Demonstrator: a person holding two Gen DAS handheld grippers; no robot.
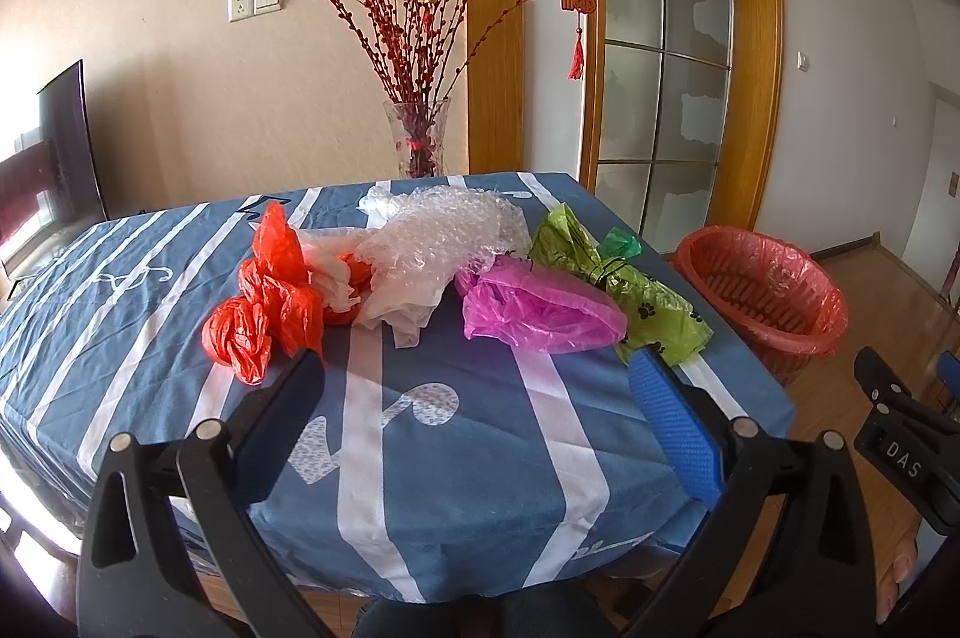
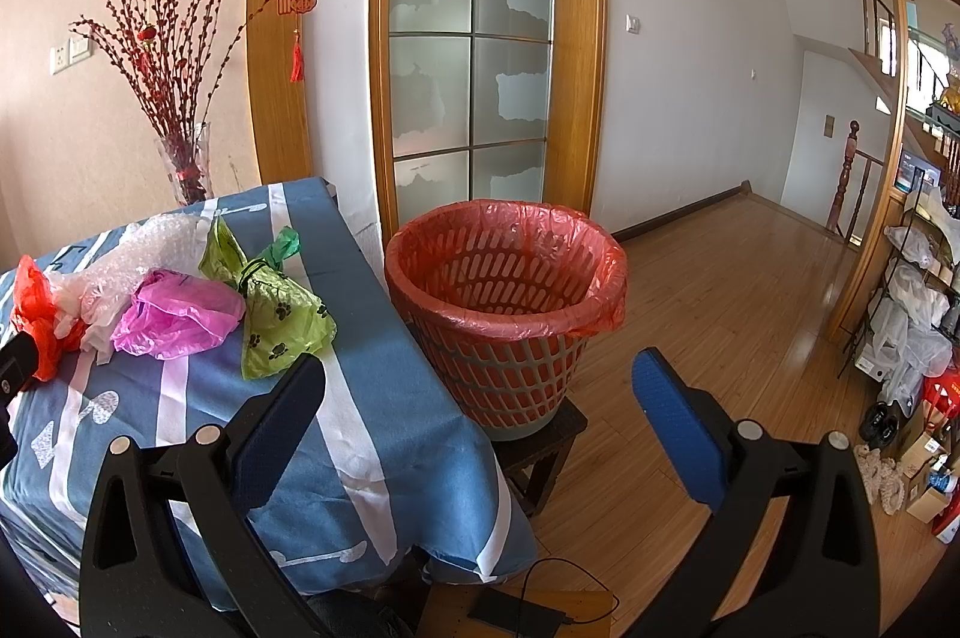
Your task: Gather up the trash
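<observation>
Our left gripper and right gripper hang spread, empty; ahead, plastic bags, probably awaiting the lined basket.

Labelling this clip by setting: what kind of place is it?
Most likely a home living or dining room: a cloth-covered table, a vase of red branches and a television.
</observation>
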